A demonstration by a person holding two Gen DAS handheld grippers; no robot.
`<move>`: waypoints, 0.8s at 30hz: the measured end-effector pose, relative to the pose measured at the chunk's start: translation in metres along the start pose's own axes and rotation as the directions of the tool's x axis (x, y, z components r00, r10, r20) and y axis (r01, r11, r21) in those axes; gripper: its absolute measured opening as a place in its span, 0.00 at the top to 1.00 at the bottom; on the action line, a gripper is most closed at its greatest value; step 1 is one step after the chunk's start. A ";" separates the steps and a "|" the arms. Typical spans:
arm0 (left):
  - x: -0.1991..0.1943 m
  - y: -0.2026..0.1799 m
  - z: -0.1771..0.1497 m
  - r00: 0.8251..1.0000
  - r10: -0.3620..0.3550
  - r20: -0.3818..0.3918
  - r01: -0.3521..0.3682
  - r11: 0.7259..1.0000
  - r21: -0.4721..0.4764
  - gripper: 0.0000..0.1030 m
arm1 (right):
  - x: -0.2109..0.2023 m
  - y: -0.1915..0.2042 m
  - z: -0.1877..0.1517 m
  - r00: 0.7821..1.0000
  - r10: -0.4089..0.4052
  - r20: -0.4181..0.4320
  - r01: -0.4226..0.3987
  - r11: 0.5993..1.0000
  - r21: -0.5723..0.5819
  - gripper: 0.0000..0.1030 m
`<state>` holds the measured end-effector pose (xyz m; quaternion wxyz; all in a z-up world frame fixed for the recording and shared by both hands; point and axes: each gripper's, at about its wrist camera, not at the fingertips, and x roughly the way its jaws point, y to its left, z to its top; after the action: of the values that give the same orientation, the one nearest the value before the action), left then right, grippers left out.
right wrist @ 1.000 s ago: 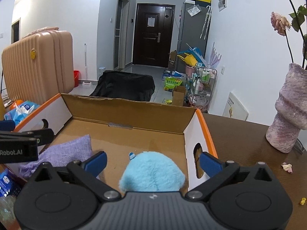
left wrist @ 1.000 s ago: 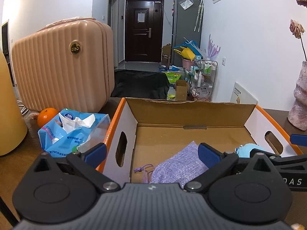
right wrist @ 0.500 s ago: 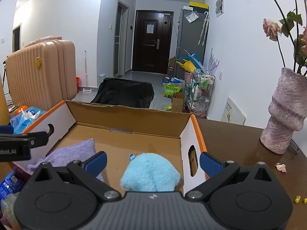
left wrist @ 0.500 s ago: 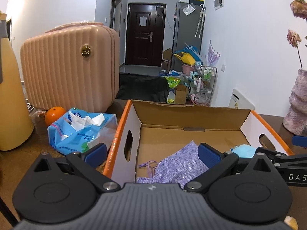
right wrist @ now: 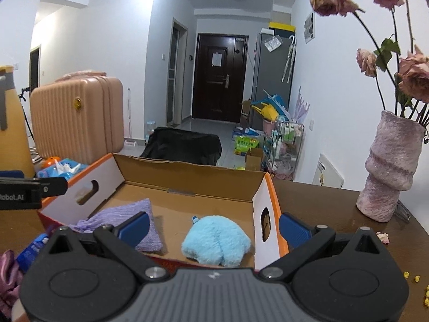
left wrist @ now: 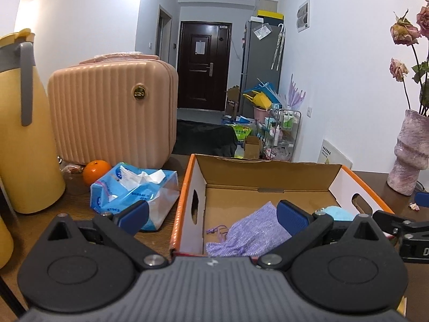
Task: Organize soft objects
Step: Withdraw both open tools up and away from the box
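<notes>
Both grippers, my left gripper (left wrist: 211, 214) and right gripper (right wrist: 213, 226), gape wide, holding nothing. Inside the cardboard box (right wrist: 187, 173), the purple pouch (right wrist: 126, 214) lies left of the blue plush toy (right wrist: 215, 244).

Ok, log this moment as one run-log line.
left gripper: open, empty | right gripper: open, empty | purple pouch and blue plush toy: in cardboard box, apart
</notes>
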<state>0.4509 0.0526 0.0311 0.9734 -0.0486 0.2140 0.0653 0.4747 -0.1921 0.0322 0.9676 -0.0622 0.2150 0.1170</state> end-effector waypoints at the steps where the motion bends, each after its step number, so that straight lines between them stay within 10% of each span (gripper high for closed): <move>1: -0.003 0.001 -0.001 1.000 0.002 0.003 -0.002 1.000 0.001 0.00 | -0.004 0.000 -0.001 1.000 0.002 0.006 -0.002 1.000 0.000 0.00; 24: -0.073 0.019 -0.034 0.996 0.006 0.088 -0.009 0.999 0.037 0.00 | -0.085 0.006 -0.042 0.992 0.027 0.120 -0.031 0.999 0.029 0.00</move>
<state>0.3688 0.0593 0.0299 0.9824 -0.0268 0.1721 0.0671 0.3813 -0.2107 0.0306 0.9777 -0.0373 0.1594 0.1312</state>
